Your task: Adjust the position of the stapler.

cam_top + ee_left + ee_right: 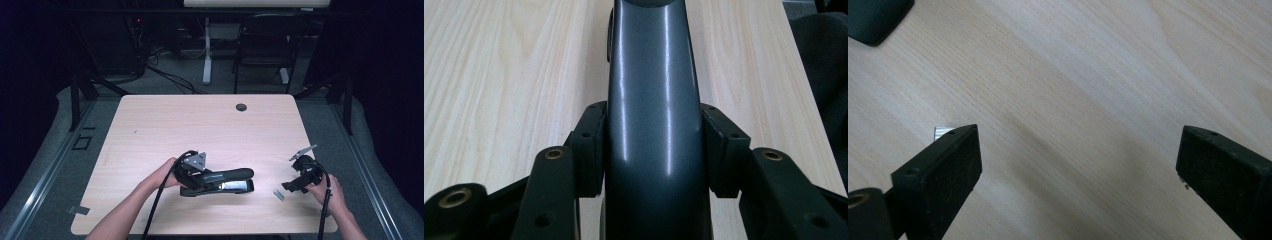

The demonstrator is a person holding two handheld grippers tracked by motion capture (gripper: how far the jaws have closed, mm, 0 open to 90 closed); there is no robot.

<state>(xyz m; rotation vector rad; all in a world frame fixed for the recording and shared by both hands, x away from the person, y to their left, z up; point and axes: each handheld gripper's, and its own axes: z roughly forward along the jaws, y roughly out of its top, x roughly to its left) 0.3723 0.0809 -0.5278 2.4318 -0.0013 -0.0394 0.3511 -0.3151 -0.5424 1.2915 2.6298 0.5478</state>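
At the near edge of the desk (150,125) we have both hands in play. Our left claw (200,176) is clamped across the dark stapler (220,181), 1 pad on each flank of its rounded top arm, as the left gripper view shows, where the pads (591,145) press the glossy body (654,125) on both sides. The stapler lies flat on the desk, near the front and slightly right of centre, nose pointing to our right.

Our right claw (295,184) hovers at the front right with its jaws wide apart and nothing between them. Just beside it lies a small silvery strip (278,195), probably staples; in the right gripper view its corner peeks out behind the left pad (940,132).

To do this step well, we keep the left grip steady and square so the stapler cannot twist, then bring the right claw low over the strip, 1 pad on each long side, and close gently so the thin piece does not skid away.

Farther back, the desk is bare wood up to a cable grommet (241,107).
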